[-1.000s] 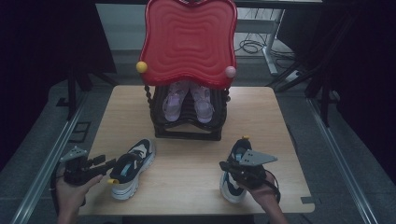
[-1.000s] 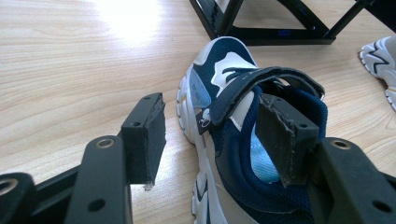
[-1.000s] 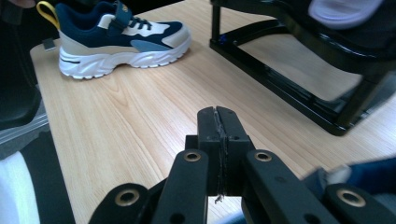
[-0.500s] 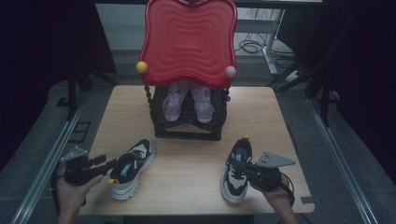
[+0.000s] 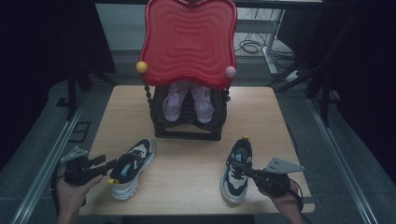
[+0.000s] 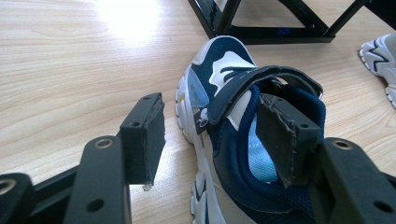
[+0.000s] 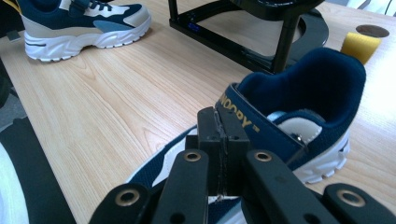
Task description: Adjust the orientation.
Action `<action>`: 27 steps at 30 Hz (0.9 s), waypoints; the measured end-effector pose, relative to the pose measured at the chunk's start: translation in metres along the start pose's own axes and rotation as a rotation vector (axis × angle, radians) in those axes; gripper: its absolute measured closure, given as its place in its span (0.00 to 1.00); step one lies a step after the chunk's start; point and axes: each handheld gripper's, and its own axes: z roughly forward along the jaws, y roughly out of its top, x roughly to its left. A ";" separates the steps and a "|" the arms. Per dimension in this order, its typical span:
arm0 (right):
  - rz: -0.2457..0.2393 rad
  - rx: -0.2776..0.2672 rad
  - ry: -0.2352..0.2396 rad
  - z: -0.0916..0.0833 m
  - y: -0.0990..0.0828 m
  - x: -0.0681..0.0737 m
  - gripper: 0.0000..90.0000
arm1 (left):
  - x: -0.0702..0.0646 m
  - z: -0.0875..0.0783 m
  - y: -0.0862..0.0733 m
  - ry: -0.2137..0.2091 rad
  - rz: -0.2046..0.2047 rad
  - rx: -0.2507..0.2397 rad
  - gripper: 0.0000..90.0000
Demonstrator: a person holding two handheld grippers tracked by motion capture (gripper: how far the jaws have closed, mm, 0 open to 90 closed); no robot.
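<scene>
Movement since the earlier frames: the right gripper [image 5: 239, 171] has drawn toward the table's right edge, and the right navy, cream and white sneaker [image 5: 237, 170] has shifted with it. The left gripper [image 5: 113, 164] and the left navy, cream and white sneaker [image 5: 131, 168] lie as before.

Count: 2 navy sneakers on the light wooden table [image 5: 187, 158], 2 lilac shoes [image 5: 187, 100] on the black tiered rack [image 5: 187, 122], 1 red wavy panel [image 5: 187, 41] above it, with 1 yellow ball [image 5: 141, 66] and 1 pink ball [image 5: 230, 71], and 2 grippers.

Left gripper view: the jaws stand apart and released, 1 pad [image 6: 144, 135] outside the left sneaker [image 6: 243, 140] over bare wood, the other pad [image 6: 280, 135] inside the shoe opening, under its strap. The high view leaves this unclear.

Right gripper view: the jaws are clenched tight together at the collar of the right sneaker [image 7: 299, 112]; whether fabric is pinched between them cannot be told. A yellow foam block [image 7: 359, 45] lies beyond the heel.
</scene>
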 end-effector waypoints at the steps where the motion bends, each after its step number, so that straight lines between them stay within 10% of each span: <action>1: 0.000 0.000 0.000 0.000 0.000 0.000 0.99 | 0.000 0.000 0.000 0.000 0.000 0.000 0.47; 27: 0.020 0.100 0.062 -0.005 -0.038 -0.004 0.99 | 0.001 0.002 -0.001 -0.003 0.001 0.014 0.46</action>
